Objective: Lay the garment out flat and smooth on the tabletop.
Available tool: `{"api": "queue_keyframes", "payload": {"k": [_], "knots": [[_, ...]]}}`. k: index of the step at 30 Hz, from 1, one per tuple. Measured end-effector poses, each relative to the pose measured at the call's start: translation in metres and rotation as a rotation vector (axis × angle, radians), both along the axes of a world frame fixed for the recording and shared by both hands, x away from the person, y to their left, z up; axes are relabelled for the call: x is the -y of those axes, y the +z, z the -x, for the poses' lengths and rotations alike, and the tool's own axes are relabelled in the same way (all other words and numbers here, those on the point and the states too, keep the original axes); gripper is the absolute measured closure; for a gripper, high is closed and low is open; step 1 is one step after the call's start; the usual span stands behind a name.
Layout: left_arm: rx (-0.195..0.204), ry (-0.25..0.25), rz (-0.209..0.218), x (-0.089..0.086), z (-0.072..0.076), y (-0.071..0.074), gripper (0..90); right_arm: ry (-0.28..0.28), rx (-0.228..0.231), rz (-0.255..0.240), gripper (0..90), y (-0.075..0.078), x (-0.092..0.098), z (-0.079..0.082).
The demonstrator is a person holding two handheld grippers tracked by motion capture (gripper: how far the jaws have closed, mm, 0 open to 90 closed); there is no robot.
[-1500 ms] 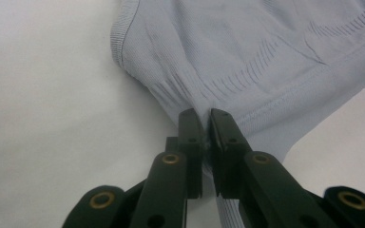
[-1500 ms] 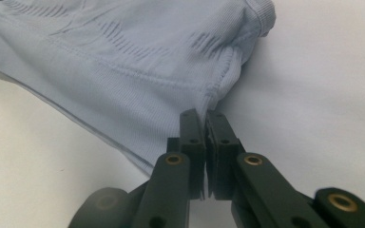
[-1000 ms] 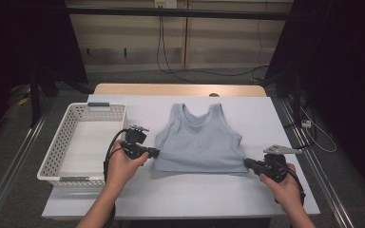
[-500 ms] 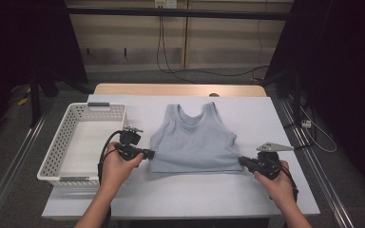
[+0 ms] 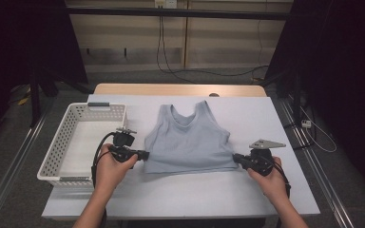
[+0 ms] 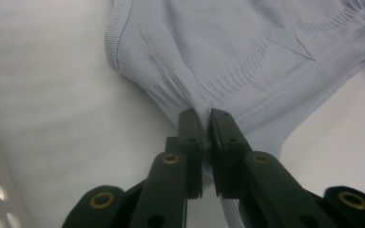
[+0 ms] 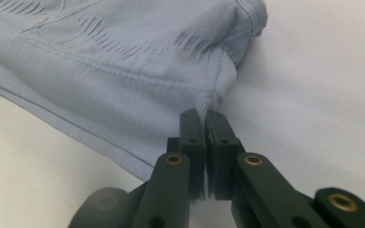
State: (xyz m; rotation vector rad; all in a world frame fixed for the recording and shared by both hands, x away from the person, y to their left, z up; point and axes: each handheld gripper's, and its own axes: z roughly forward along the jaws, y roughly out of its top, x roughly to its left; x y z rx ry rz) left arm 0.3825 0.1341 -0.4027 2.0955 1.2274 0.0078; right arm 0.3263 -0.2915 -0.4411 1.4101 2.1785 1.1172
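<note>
A light blue sleeveless top (image 5: 187, 140) lies flat on the white table (image 5: 180, 194), its straps pointing away from me. My left gripper (image 5: 145, 155) pinches the top's lower left corner, and the cloth (image 6: 228, 66) bunches up between its closed jaws (image 6: 205, 118). At the lower right corner my right gripper (image 5: 236, 158) is shut on the hem, with puckered fabric (image 7: 123, 61) caught between its fingertips (image 7: 204, 118). The hem runs stretched between the two grippers.
A white perforated basket (image 5: 57, 156) stands on the table to the left, close to my left hand. A wooden strip (image 5: 180, 89) runs along the table's far edge. Bare tabletop lies in front of the top and to its right.
Both grippers have pulled the top's hem a little toward the near edge of the table. The right gripper has shifted slightly inward; the garment lies smoother.
</note>
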Motion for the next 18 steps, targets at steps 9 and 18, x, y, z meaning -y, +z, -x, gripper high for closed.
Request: {"api": "queue_keyframes", "payload": {"k": [9,18], "knots": [[0.001,0.013,-0.002,-0.0044,0.0015,0.0007,84.1,0.010,0.003,0.002,87.5,-0.0013,-0.0049,-0.0041],[-0.014,0.000,0.011,-0.0069,0.0022,0.0002,84.1,0.018,0.002,-0.006,87.4,0.0001,-0.0045,0.0006]]}}
